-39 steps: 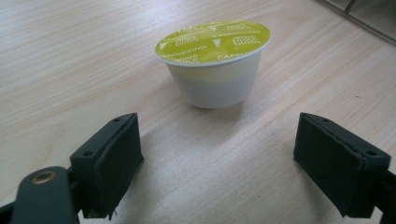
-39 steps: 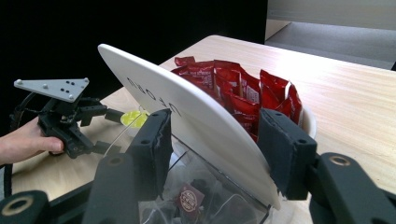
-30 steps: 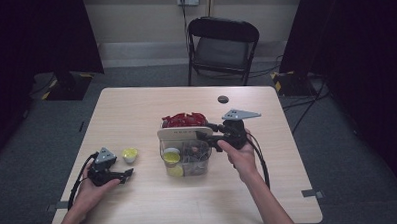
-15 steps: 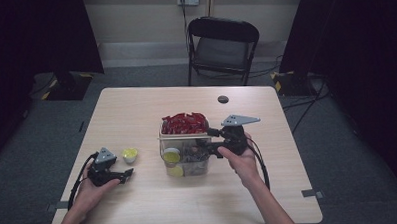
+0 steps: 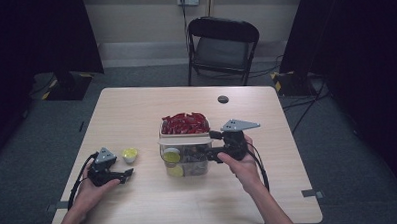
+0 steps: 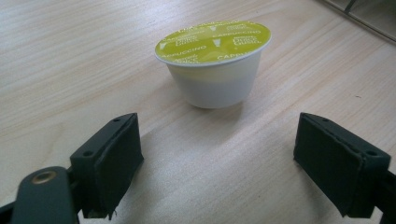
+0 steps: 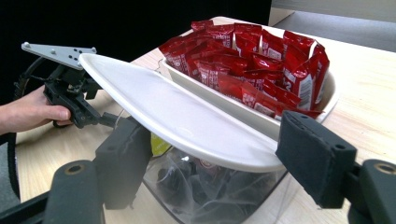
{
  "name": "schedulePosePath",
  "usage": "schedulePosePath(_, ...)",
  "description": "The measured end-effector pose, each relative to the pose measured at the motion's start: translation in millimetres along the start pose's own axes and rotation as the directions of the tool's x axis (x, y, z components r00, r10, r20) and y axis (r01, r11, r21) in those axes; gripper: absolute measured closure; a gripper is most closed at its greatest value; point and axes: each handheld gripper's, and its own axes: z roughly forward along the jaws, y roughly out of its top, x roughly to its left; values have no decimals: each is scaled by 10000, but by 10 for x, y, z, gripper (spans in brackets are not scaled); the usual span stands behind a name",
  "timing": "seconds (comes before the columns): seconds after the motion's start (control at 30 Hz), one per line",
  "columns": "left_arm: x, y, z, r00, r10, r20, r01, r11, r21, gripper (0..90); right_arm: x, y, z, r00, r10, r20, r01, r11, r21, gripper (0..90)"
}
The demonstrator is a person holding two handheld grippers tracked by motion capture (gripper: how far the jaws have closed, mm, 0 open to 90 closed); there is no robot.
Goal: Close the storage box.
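Observation:
A clear tub (image 5: 184,162) holding yellow-topped pods and dark packets stands mid-table. On it rests a white two-part tray (image 5: 184,139); its far half is heaped with red sachets (image 5: 184,123) and its near half (image 7: 177,116) is bare. My right gripper (image 5: 211,146) is at the tub's right side, open, its jaws straddling the bare half's rim (image 7: 219,154). A single cappuccino pod (image 6: 215,60) with a green lid stands upright on the table (image 5: 130,154). My left gripper (image 5: 127,174) rests open just short of it (image 6: 233,163), holding nothing.
A black folding chair (image 5: 223,41) stands behind the table's far edge. A small black disc (image 5: 223,99) lies at the back right of the wooden table (image 5: 289,189). The person's left hand (image 7: 28,112) holds the other gripper beyond the tub.
My right gripper has slid a little toward the person along the tub's right side. The left gripper and the pod have stayed put.

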Motion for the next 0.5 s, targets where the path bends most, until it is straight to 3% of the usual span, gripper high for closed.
schedulePosePath(0.2,4,1,-1,10000,54,-25,-54,10000,9,145,19,-28,-51,9996,-148,240,149,9999,-40,235)
schedulePosePath(0.27,4,1,-1,10000,67,-21,-67,10000,10,145,20,-67,-54,9989,-196,427,186,9995,243,213)
schedulePosePath(0.5,1,0,0,10000,7,5,-7,10000,4,145,6,-183,-25,9998,0,189,-9,9989,478,198)
